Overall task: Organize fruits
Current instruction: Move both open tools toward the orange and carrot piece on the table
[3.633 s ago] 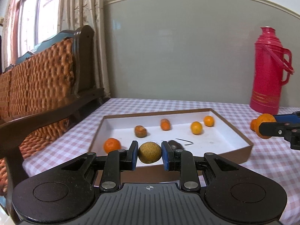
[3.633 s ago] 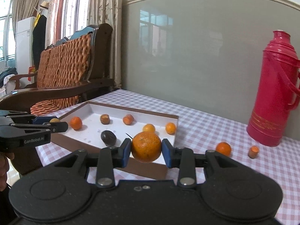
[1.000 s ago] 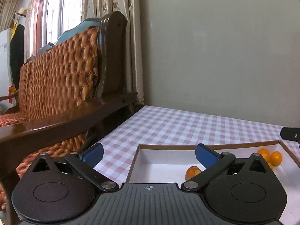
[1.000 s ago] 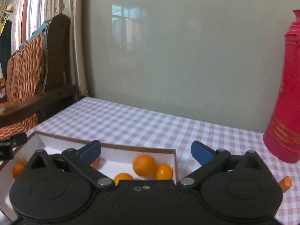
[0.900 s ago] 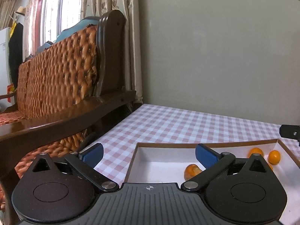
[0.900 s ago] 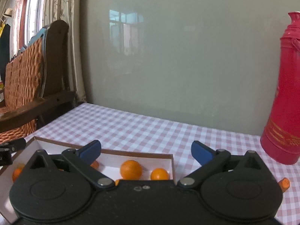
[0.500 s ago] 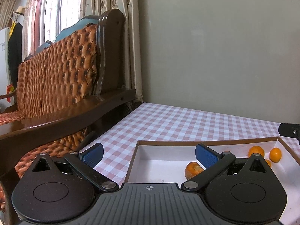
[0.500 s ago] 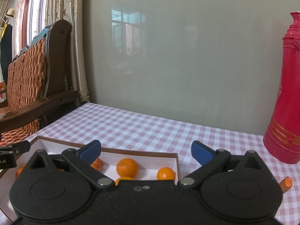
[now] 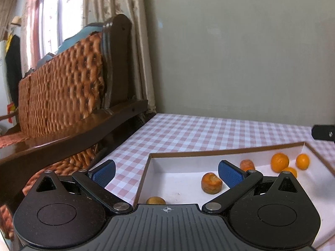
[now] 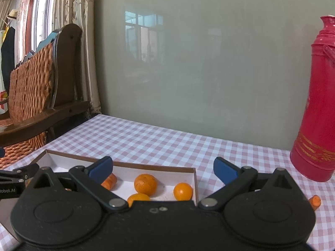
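A shallow white box with a brown rim lies on the checked tablecloth and holds several fruits. In the left wrist view a yellow-brown fruit sits at the near edge, a squat orange piece lies mid-box, and round oranges cluster at the far right corner. In the right wrist view a large orange and a small one rest near the box's right wall. My left gripper and right gripper both hover over the box, open and empty.
A red thermos stands at the right on the table, with a small orange piece on the cloth in front of it. A dark wooden chair with woven back stands left of the table. The wall runs behind.
Since 3.6 s ago both grippers let go of their fruits into the box and opened. Over the last second both have drawn back slightly, showing more of the box.
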A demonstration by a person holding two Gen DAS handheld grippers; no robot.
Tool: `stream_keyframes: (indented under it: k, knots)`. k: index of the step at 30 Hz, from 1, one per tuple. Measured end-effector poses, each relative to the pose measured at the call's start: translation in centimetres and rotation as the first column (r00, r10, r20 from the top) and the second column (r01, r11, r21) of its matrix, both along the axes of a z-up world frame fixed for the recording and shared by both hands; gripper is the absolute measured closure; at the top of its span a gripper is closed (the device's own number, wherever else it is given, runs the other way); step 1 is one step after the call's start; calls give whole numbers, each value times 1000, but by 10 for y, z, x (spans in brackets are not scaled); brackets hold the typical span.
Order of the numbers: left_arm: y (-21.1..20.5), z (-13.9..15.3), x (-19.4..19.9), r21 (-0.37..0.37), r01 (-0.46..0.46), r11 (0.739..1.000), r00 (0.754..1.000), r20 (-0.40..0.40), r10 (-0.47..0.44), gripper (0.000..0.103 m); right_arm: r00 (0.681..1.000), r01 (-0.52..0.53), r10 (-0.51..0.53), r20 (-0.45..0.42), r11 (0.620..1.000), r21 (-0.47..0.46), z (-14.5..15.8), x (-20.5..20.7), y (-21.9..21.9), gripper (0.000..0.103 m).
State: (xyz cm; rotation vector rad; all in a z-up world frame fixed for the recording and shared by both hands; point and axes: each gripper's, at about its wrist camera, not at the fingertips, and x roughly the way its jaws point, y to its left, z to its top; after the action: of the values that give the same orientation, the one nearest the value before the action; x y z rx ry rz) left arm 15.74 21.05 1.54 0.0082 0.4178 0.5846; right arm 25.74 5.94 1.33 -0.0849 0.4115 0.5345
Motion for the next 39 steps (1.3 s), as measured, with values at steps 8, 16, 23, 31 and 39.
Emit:
stream_keyframes:
  k: [8,16,23,31,39]
  knots:
    - [-5,8,-17,-18,-56,998,997,48,57,0,1000,18,-18,12,1000,1,6,-12,-18,6]
    - [-34,13,-33,-4,7,1000,998,61,-7,0,997,65,-63,49,997,-36,11,-35,-39,6]
    - [-55,10,-49,-42,54,998,996,76,-51,0,991,100,-94,100,993,-61,13,-59,-62,6]
    - [-102,8,-56,-11,152,988,986,74,-151,0,990,96,-82,113,987,-126,11,-83,-94,6]
    - [-143,11,-51,-10,272,962,958,98,-270,0,988,140,-129,87,982,-130,9,-94,-129,6]
